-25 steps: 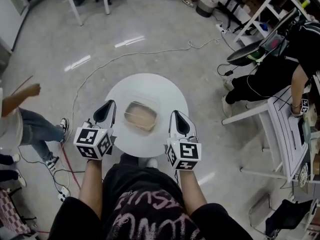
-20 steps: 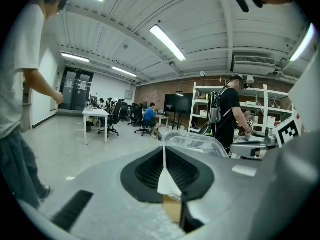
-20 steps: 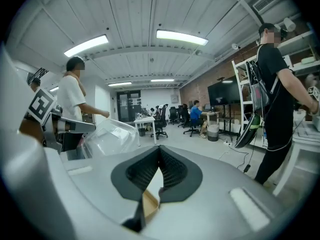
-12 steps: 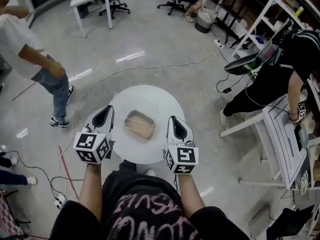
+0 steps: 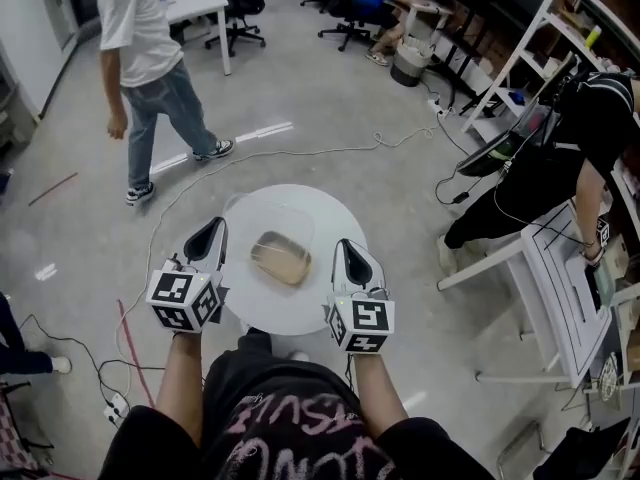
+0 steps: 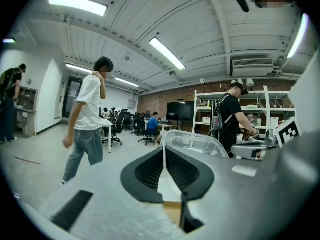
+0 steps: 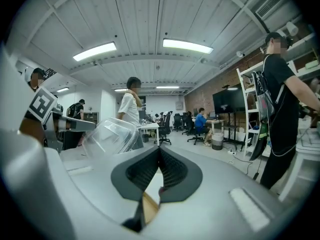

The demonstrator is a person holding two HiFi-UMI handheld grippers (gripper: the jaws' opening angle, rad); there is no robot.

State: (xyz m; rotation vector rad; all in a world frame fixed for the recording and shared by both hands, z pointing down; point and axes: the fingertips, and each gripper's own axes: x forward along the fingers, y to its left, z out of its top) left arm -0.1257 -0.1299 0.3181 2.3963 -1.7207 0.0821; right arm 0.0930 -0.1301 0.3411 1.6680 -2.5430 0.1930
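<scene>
The left gripper [image 6: 164,150] has its jaws closed tip to tip with nothing between them, and the right gripper [image 7: 159,151] is likewise closed and empty. The clear plastic container [image 5: 281,256] sits at 3 o'clock of the left gripper and 9 o'clock of the right, near both but touching neither. It rests on the round white table [image 5: 300,200].

left gripper [image 5: 214,230] and right gripper [image 5: 348,250] held out side by side — both jaws pressed together, empty
</scene>
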